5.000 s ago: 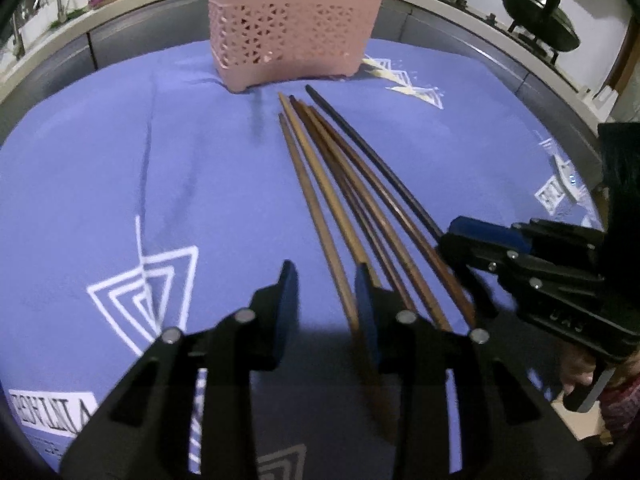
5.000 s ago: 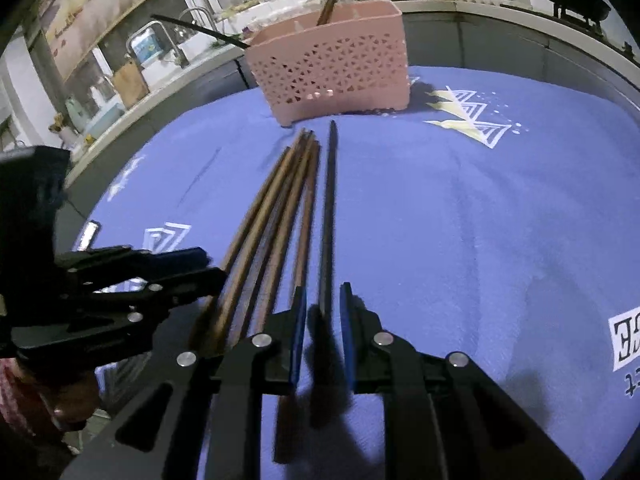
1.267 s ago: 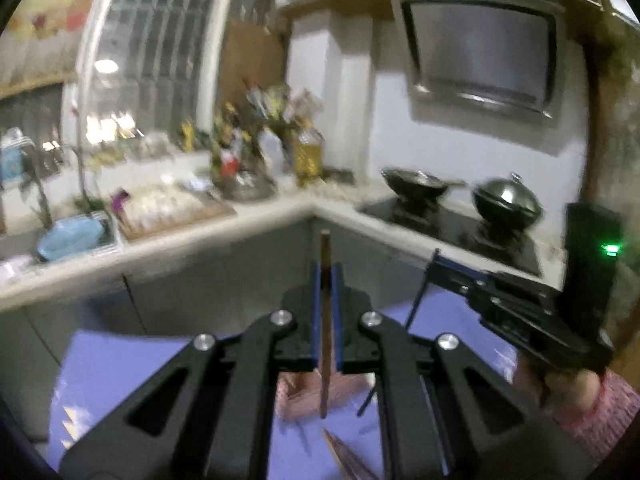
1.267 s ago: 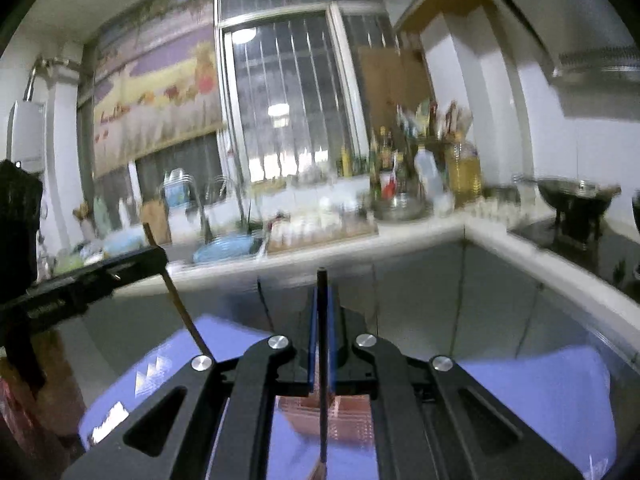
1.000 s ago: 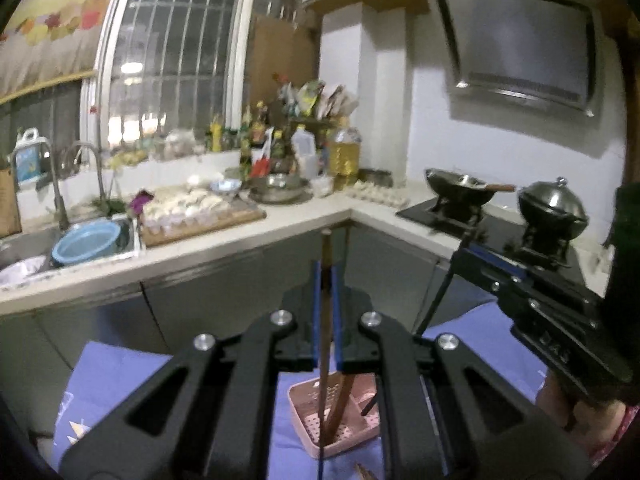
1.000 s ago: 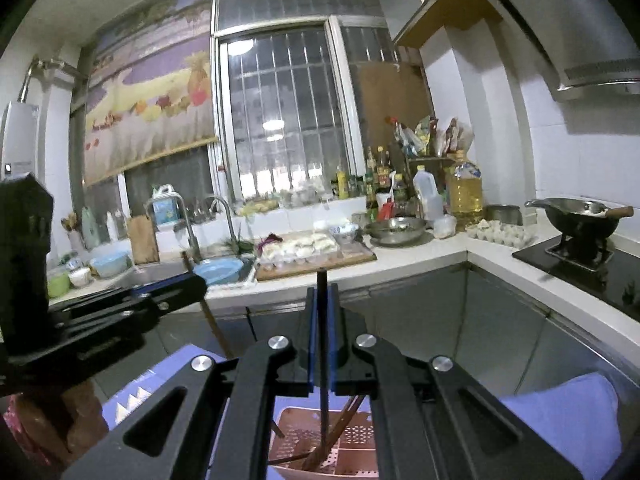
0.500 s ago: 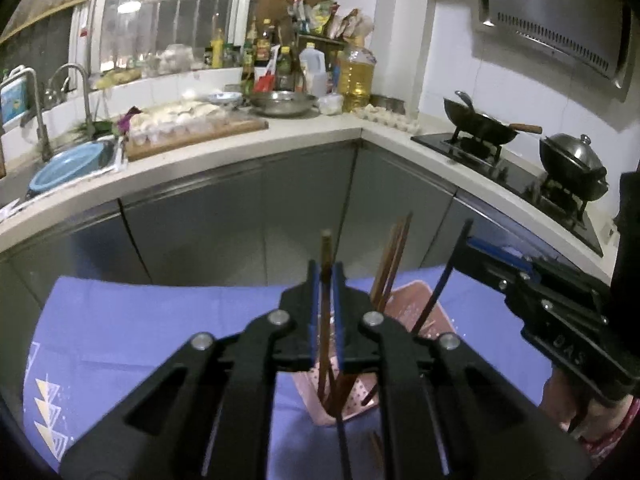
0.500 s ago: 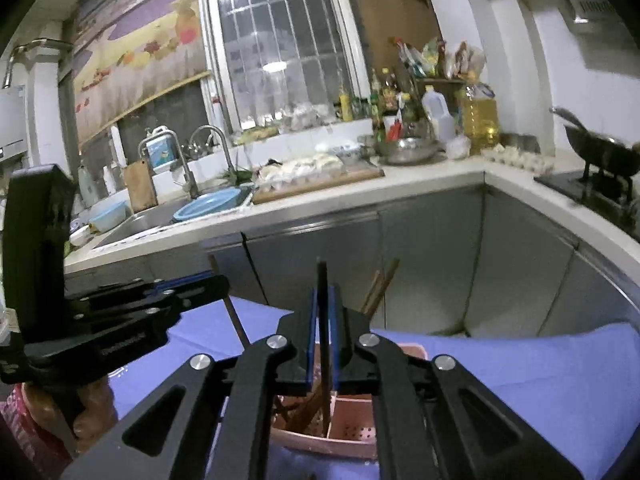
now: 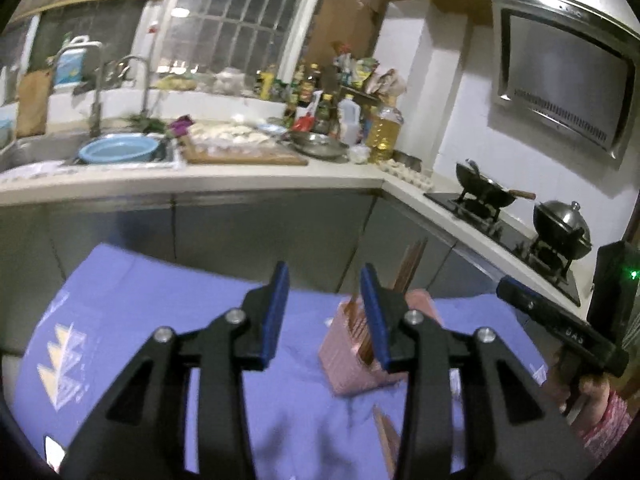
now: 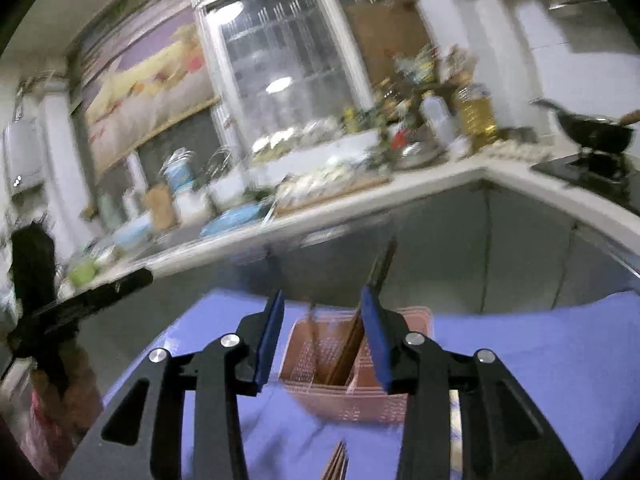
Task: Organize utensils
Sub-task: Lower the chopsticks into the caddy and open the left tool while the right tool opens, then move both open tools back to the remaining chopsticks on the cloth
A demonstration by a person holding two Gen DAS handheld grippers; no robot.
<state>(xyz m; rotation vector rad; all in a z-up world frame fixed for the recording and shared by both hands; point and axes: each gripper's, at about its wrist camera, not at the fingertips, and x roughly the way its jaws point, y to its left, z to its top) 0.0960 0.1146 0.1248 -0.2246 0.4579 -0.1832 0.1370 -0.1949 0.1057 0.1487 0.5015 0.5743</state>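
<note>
Left gripper (image 9: 323,312): jaws just opened, nothing held between pads. Pink basket (image 9: 362,354) seen just beyond its right finger, chopsticks (image 9: 406,270) standing upright inside. Loose chopsticks (image 9: 386,436) left lying on blue cloth (image 9: 132,320), below and between fingers, close to basket.

Right gripper (image 10: 322,328): jaws likewise just opened, nothing gripped; basket framed between fingers, directly ahead.

Judgement: drop completed. Fingers to be withdrawn clear above upright sticks before lowering toward loose ones, so basket is not tipped. One stick to be pinched per gripper, near its end.
</note>
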